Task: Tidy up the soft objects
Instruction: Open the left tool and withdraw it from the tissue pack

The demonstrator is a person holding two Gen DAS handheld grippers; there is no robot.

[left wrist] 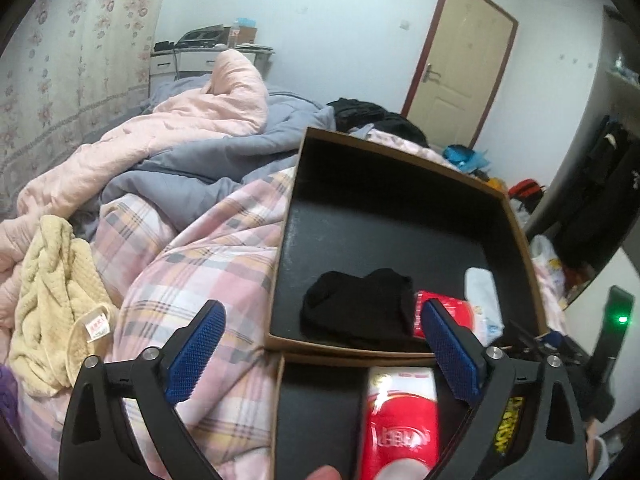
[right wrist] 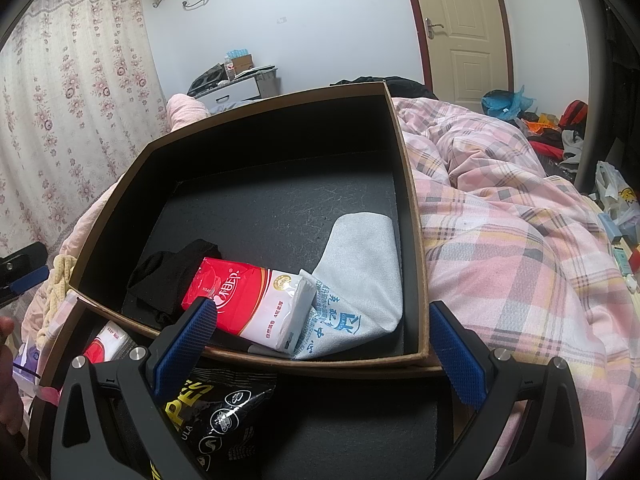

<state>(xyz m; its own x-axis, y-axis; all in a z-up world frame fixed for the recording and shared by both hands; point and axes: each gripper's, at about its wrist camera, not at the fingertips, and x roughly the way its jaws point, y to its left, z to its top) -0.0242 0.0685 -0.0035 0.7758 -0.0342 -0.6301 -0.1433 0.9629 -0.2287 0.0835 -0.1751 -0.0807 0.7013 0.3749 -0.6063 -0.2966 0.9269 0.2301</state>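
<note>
A black-lined cardboard box [left wrist: 516, 216] [right wrist: 412, 184] sits on the bed. It holds a black sock [left wrist: 360, 308] [right wrist: 164, 276], a red-and-white tissue pack [right wrist: 248, 300] [left wrist: 452, 312] and a grey cloth [right wrist: 364, 272] [left wrist: 484, 292]. A nearer box [left wrist: 312, 412] [right wrist: 360, 420] holds a red tissue pack [left wrist: 400, 420] [right wrist: 108, 344] and a black wipes pack [right wrist: 224, 412]. A yellow knitted towel [left wrist: 52, 300] lies on the bed at left. My left gripper [left wrist: 320, 356] is open and empty above the boxes' left edge. My right gripper [right wrist: 324, 344] is open and empty over the nearer box.
The bed has a pink plaid duvet [left wrist: 192, 272] [right wrist: 520, 240], a pink quilt [left wrist: 192, 120] and a grey blanket [left wrist: 224, 152]. Dark clothes [left wrist: 372, 116] lie at the far end. A door [left wrist: 460, 64] and floor clutter [right wrist: 544, 124] are at right.
</note>
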